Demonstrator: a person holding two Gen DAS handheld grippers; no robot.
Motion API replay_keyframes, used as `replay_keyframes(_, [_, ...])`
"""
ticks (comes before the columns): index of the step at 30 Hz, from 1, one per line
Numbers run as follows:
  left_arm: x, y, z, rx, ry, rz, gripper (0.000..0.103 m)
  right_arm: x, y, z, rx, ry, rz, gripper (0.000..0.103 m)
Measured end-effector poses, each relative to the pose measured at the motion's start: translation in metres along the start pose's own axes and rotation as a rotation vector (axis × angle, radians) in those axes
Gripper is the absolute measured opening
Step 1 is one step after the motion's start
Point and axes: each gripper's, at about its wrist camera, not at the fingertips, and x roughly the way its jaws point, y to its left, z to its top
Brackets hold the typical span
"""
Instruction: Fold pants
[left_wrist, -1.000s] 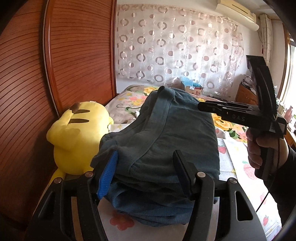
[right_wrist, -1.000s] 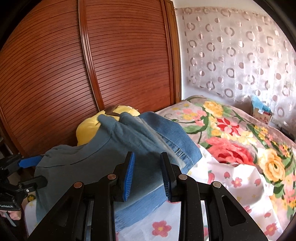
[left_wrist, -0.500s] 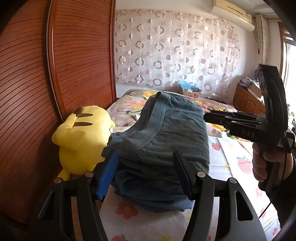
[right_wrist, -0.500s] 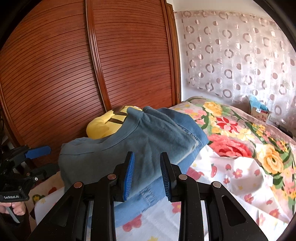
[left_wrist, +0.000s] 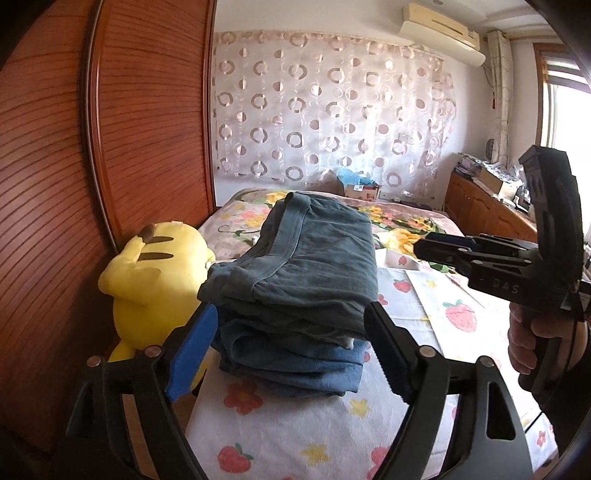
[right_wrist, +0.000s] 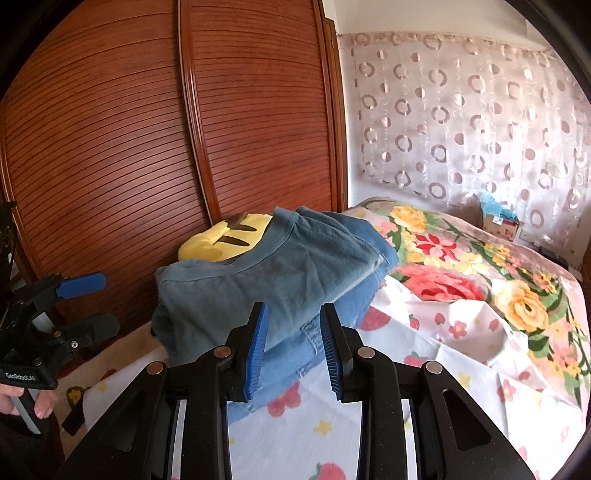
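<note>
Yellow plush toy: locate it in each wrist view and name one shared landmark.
Left wrist: the yellow plush toy sits left of centre, beside the folded pants.
Right wrist: only its head shows, upper centre-left, behind the pants.
Shared landmark: the slatted wooden wardrobe door.

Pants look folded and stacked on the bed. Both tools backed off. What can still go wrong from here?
1. The folded pants sit in loose layers; the lower blue layers stick out unevenly, so a nudge may slump the stack.
2. The left tool is open with its fingers either side of the stack end; moving forward could snag the fabric.
3. The yellow plush toy lies right beside the stack near the bed edge and could get pushed off.
</note>
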Motion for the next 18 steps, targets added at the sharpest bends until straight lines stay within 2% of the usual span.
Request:
replay_keyframes(8, [-0.018, -0.011, -0.004, 0.043, -0.021, -0.016, 0.087, -0.033, 0.013, -0.015, 0.019, -0.023, -0.031, 0.033])
replay_keyframes(18, [-0.027, -0.020, -0.006, 0.032, -0.026, -0.066, 0.087, -0.072, 0.025, -0.038, 0.072, -0.050, -0.107, 0.042])
